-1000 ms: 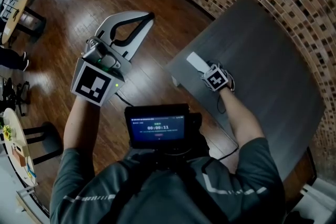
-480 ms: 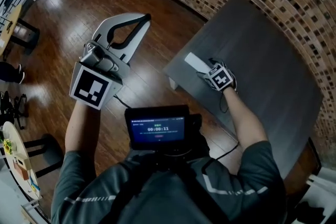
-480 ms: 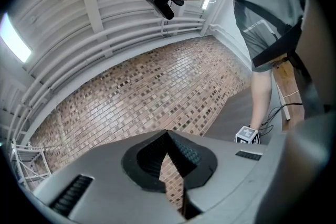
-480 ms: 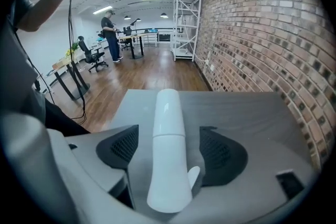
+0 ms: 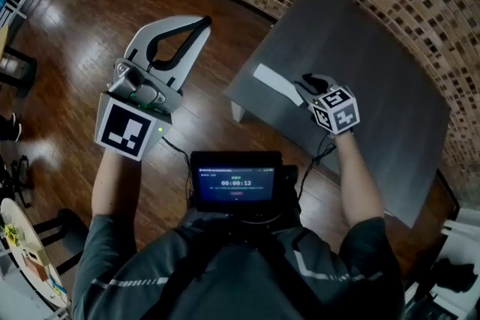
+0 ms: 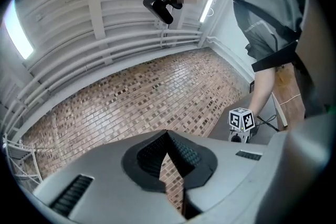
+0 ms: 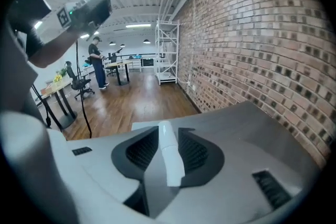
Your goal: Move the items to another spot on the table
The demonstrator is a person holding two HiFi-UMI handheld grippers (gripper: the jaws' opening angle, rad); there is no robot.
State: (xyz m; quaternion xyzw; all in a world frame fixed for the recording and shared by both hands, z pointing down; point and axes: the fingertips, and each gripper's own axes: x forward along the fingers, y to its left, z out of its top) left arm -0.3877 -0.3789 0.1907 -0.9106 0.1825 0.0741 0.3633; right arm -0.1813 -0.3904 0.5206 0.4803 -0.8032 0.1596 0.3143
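Stage: pick-up, nothing moved yet | right gripper [image 5: 304, 84] fingers closing on white stick [image 5: 270, 79], which lies on table [image 5: 375, 64] | left gripper [image 5: 199, 24] fingers together, empty, raised off-table

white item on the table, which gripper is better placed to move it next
Right. The right gripper is over the table, its jaws closing around the white item. The left gripper hangs over the floor, jaws together and empty.
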